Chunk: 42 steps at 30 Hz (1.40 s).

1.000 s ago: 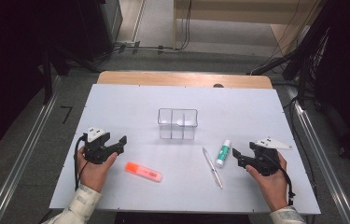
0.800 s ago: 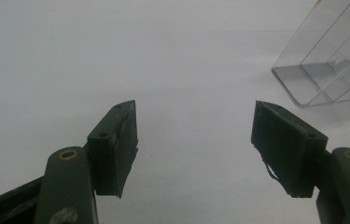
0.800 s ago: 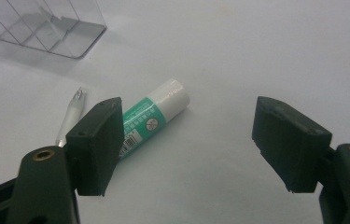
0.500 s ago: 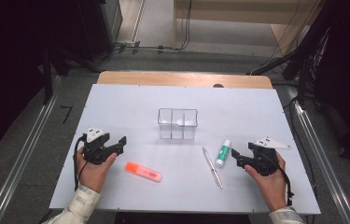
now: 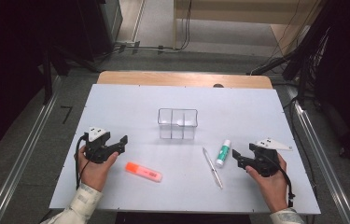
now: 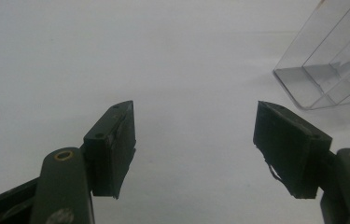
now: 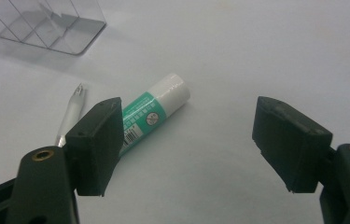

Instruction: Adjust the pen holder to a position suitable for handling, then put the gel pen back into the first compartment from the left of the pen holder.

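Observation:
A clear divided box (image 5: 177, 123) stands at mid-table. An orange highlighter (image 5: 143, 171) lies to the front left of it. A silver pen (image 5: 212, 167) and a green-and-white glue stick (image 5: 223, 152) lie to the front right. My left gripper (image 5: 120, 145) rests at the left, open and empty, pointing right toward the highlighter. In the left gripper view its jaws (image 6: 193, 144) frame bare table, with the box (image 6: 331, 60) at the upper right. My right gripper (image 5: 237, 161) is open, just right of the glue stick. In its own view (image 7: 186, 149) the glue stick (image 7: 156, 112) and pen (image 7: 72, 112) lie behind the left jaw.
The white table top (image 5: 116, 107) ends in a wooden strip (image 5: 184, 79) at the far side. Dark equipment and cables stand beyond it, and metal rails run along both sides. The clear box (image 7: 46, 23) sits at the upper left of the right gripper view.

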Each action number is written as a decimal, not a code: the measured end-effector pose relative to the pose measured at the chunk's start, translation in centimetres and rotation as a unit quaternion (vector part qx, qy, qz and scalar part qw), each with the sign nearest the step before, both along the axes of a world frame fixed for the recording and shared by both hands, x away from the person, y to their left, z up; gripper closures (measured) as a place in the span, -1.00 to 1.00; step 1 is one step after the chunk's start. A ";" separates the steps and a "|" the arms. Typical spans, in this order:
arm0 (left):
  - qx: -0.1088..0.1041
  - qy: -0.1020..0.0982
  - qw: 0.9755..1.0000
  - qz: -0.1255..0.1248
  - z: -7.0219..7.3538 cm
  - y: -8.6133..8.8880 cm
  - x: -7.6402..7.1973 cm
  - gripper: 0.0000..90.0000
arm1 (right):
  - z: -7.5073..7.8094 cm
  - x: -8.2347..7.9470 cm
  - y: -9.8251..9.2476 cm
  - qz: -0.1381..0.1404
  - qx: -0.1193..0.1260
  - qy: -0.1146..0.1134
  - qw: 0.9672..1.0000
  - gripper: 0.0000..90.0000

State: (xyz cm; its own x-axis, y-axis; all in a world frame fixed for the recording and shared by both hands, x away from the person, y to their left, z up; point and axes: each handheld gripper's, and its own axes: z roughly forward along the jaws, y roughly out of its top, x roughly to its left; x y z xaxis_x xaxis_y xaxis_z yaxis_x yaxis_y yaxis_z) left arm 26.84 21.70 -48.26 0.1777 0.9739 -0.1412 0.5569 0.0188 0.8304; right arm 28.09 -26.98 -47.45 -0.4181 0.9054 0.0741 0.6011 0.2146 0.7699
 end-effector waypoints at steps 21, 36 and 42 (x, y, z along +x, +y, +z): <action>-0.004 0.005 1.000 0.007 -0.2 0.3 0.1 -0.36 | 0.0 -0.1 0.3 0.005 0.002 0.001 1.000 -0.47; -0.006 0.008 1.000 0.018 -0.3 0.7 0.0 -0.39 | -0.1 0.1 1.5 0.022 0.003 0.003 1.000 -0.47; -0.003 0.011 1.000 0.018 -0.3 0.6 0.1 -0.41 | -0.1 0.1 2.0 0.026 0.002 0.003 1.000 -0.47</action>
